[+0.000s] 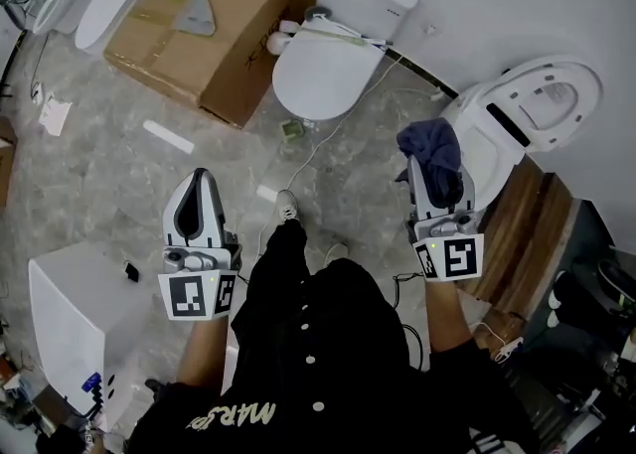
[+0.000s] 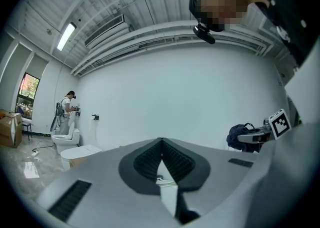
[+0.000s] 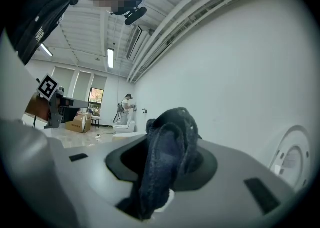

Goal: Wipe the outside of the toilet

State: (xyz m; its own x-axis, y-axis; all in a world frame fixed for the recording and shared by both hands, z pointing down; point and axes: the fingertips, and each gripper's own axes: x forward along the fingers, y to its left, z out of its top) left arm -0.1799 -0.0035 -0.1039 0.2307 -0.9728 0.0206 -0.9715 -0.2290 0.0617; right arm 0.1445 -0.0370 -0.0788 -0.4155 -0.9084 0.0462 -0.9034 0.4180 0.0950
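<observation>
Straight ahead on the grey floor (image 1: 119, 144), a closed toilet (image 1: 316, 79) stands against the wall. A cardboard box (image 1: 214, 35) sits at its left, and a white cable (image 1: 316, 149) lies between it and the person's shoe (image 1: 286, 208). The right gripper (image 1: 433, 184) has its jaws clenched on a dark blue cloth (image 1: 434, 147), held just beside a second toilet (image 1: 487, 144) with its lid raised. The left gripper (image 1: 202, 179) is held apart, jaws pressed together on nothing. Brown wooden boards (image 1: 532, 224) lie next to that second toilet.
</observation>
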